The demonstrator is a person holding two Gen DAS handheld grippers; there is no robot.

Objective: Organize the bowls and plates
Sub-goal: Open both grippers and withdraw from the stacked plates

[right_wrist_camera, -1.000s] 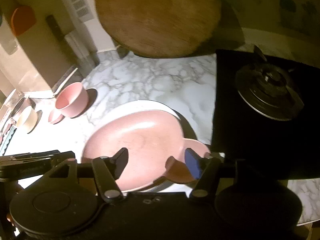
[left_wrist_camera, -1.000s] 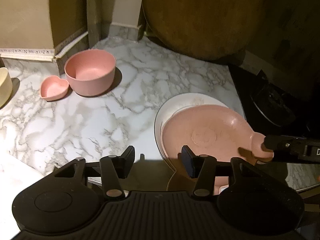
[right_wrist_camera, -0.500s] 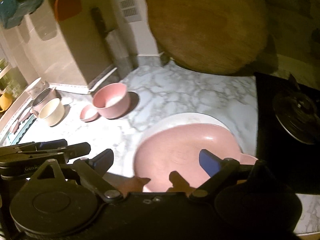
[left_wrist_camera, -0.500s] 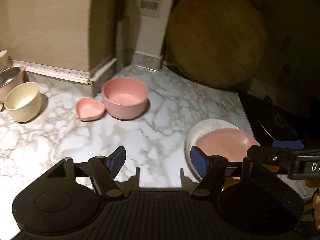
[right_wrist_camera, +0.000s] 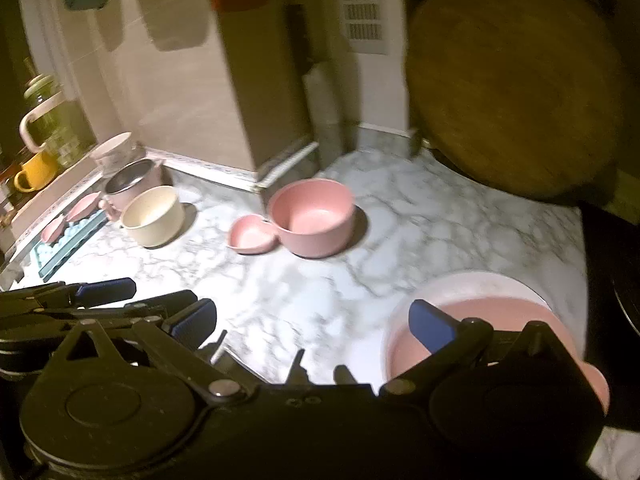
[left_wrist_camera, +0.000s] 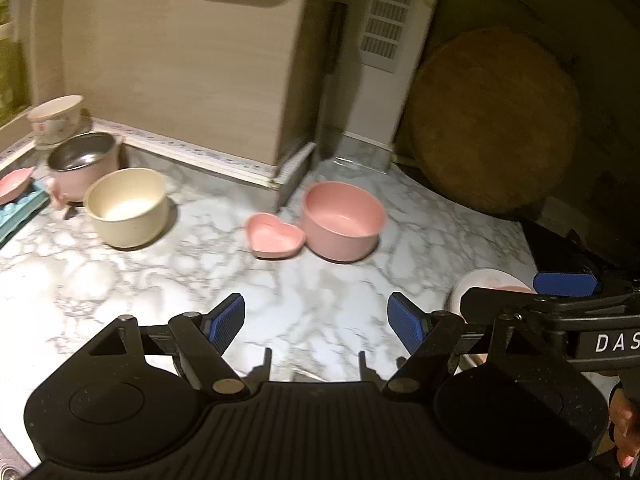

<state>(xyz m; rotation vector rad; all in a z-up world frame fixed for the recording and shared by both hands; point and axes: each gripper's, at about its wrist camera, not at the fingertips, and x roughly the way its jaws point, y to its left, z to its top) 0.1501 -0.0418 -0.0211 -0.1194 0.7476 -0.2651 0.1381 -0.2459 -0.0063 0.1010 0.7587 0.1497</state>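
both grippers, left gripper (left_wrist_camera: 316, 322) and right gripper (right_wrist_camera: 310, 320), spread wide, empty, jaws just opening. risk: clipping heart dish (left_wrist_camera: 275, 236) reaching for pink bowl (left_wrist_camera: 342, 220); shoving it across worktop (left_wrist_camera: 160, 276).

Countertop (left_wrist_camera: 132, 280) looks like glossy white-grey marble. The pink bowl (left_wrist_camera: 342, 220) and heart dish (left_wrist_camera: 274, 236) have a matt, smooth finish, same for the cream bowl (left_wrist_camera: 126, 212). The pot (left_wrist_camera: 82, 162) at the left is shiny metal inside. The round board (left_wrist_camera: 494, 120) at the upper right is dull brown wood.
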